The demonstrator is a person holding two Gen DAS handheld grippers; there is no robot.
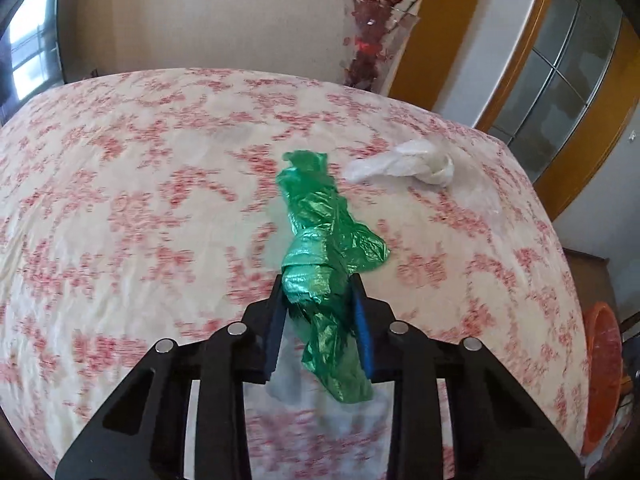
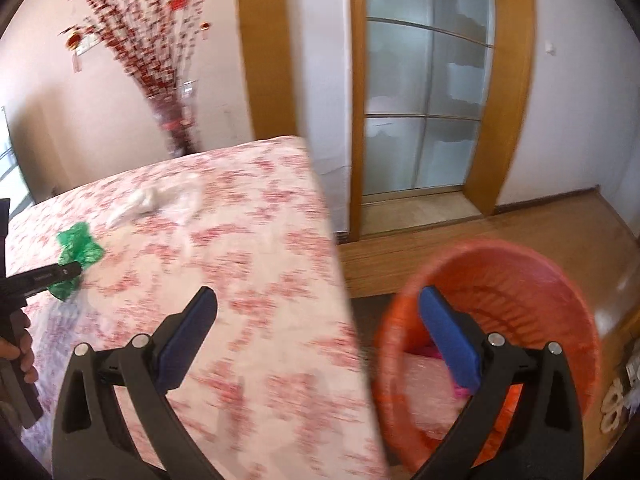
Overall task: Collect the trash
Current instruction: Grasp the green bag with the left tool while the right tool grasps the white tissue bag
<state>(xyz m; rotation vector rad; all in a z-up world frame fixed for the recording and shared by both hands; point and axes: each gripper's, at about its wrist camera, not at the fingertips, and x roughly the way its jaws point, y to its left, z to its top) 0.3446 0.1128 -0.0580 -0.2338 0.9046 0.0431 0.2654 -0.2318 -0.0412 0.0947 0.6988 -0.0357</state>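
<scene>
You're over a table w/ a red-floral cloth [image 1: 160, 184], filling centre frame in the left wrist view. Plain pale wall [image 1: 208, 12] behind. Glass vase w/ red branches [image 2: 176, 120] upper left in the right wrist view. Frosted-glass door [image 2: 424, 92], wood frame, upper centre. Wood floor [image 2: 520, 224] at right. Window [image 1: 28, 52], daylight, upper left.

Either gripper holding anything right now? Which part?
Left gripper is shut on the green plastic bag, pinched at its twisted middle, both ends free. Right gripper is open, holding nothing.
</scene>
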